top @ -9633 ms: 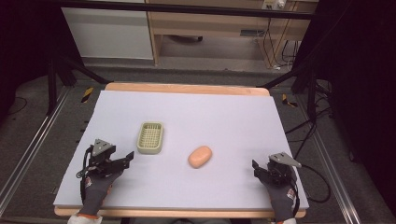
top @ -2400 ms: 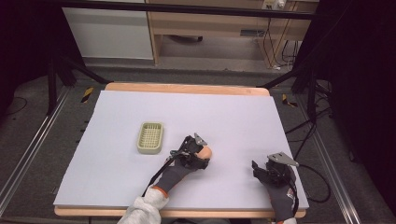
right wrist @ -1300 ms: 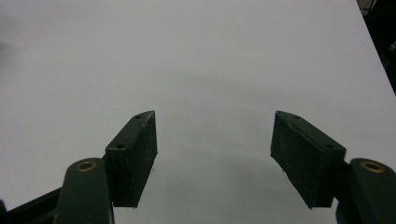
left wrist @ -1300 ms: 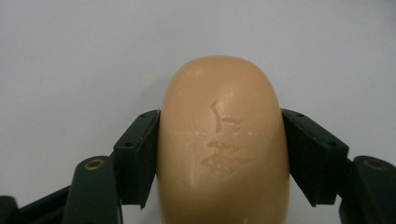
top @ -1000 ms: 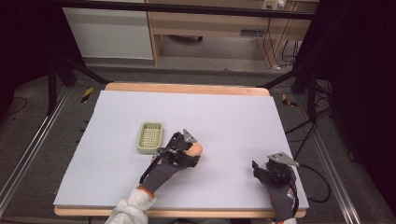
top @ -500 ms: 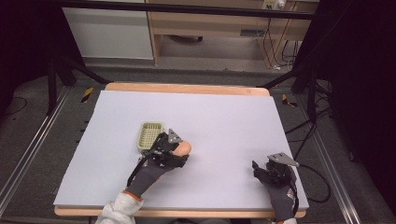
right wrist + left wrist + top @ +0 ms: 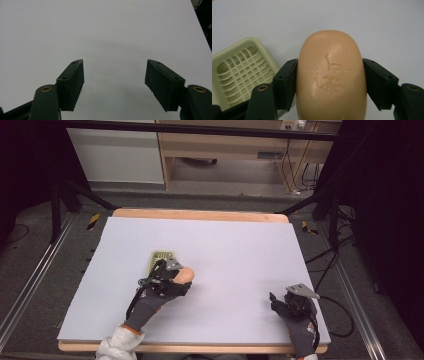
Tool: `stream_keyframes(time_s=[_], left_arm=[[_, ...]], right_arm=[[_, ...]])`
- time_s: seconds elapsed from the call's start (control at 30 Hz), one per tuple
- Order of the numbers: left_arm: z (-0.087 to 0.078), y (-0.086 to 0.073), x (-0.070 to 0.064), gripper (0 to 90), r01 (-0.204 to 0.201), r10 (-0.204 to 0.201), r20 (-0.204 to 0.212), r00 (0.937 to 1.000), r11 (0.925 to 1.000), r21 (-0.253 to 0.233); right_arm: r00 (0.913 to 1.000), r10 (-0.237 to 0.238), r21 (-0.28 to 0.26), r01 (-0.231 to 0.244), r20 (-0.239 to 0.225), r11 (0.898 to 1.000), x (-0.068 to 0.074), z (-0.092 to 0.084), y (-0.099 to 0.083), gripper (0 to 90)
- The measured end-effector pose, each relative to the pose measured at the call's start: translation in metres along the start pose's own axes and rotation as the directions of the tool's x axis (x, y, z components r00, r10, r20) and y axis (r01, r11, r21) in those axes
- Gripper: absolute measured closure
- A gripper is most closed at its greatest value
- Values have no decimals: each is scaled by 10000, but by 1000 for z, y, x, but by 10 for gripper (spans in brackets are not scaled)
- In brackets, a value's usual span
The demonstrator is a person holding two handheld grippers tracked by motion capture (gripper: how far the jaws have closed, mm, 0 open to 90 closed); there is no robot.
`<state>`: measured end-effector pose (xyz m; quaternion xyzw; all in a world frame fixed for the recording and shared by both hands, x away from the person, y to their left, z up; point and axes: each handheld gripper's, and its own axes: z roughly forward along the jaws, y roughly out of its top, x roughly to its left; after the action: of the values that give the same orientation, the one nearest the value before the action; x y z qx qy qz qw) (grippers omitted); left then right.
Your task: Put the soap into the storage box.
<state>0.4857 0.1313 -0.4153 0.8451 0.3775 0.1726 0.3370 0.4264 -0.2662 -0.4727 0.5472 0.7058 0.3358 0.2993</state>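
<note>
Left gripper view showed the left gripper (image 7: 329, 82) clamped on the soap (image 7: 330, 75) just beside the soap dish (image 7: 242, 67) (still to be filled), right gripper (image 7: 113, 77) idle, jaws apart.

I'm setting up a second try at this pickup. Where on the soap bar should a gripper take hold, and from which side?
Grip the soap across its narrow middle, one jaw on each long flat side, coming in along its length, as the left gripper does. The rounded ends would likely slip; the parallel sides give the pads flat contact.
</note>
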Motion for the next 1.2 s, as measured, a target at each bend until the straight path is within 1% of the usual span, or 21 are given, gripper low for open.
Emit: stream_keyframes(time_s=[0.03,0.07,0.17,0.2,0.23,0.27,0.3,0.37,0.53,0.6,0.7,0.83,0.9,1.0,1.13,1.17,1.2], left_arm=[[-1,-1,2,317,84,-84,-23,10000,10000,-47],[-2,-1,4,317,79,-80,-68,9999,10000,-59],[-4,-1,9,317,301,-303,-117,9995,9995,-116],[-5,0,11,317,264,-266,-160,9995,9996,-119],[-5,0,12,317,372,-376,-212,9991,9991,-188],[-6,0,14,317,358,-361,-224,9991,9992,-157],[-6,0,15,317,465,-473,-278,9985,9986,-259],[-7,0,19,317,486,-494,-354,9982,9985,-249],[-9,0,27,317,727,-744,-479,9961,9967,-368],[-10,0,31,317,861,-886,-547,9946,9952,-470],[-11,0,36,317,933,-967,-684,9930,9944,-504],[-11,-1,42,317,1173,-1225,-858,9887,9911,-633],[-12,-2,46,317,1188,-1241,-910,9881,9910,-614],[-11,-2,50,317,1327,-1394,-1018,9850,9887,-699],[-10,-3,55,317,1408,-1482,-1177,9819,9877,-685],[-9,-4,57,317,1485,-1563,-1226,9801,9864,-709],[-9,-4,57,317,1485,-1563,-1226,9801,9864,-709]], right_arm=[[10000,4,1,-4,-2,10000,0,0,0,316],[10000,-6,-2,6,-9,10000,0,0,0,316],[10000,-2,7,2,-28,10000,1,0,0,316],[10000,-1,23,1,-31,10000,1,0,0,316],[10000,-9,20,9,-34,10000,1,0,0,316],[10000,-11,16,11,-38,10000,1,0,0,316],[10000,-10,9,10,-43,10000,1,0,0,316],[10000,-11,10,11,-51,10000,1,0,0,316],[10000,-40,22,40,-44,10000,1,1,0,316],[10000,-42,21,42,-45,10000,1,1,0,316],[10000,-46,24,46,-36,10000,1,1,0,317],[10000,-6,16,6,-50,10000,1,1,1,317],[10000,-29,25,29,-27,10000,1,1,0,317],[10000,-8,27,8,-36,10000,1,1,1,317],[10000,-14,31,14,-29,10000,2,1,1,317],[10000,-8,37,8,-28,10000,2,1,1,317],[10000,-8,37,8,-28,10000,2,1,1,317]])
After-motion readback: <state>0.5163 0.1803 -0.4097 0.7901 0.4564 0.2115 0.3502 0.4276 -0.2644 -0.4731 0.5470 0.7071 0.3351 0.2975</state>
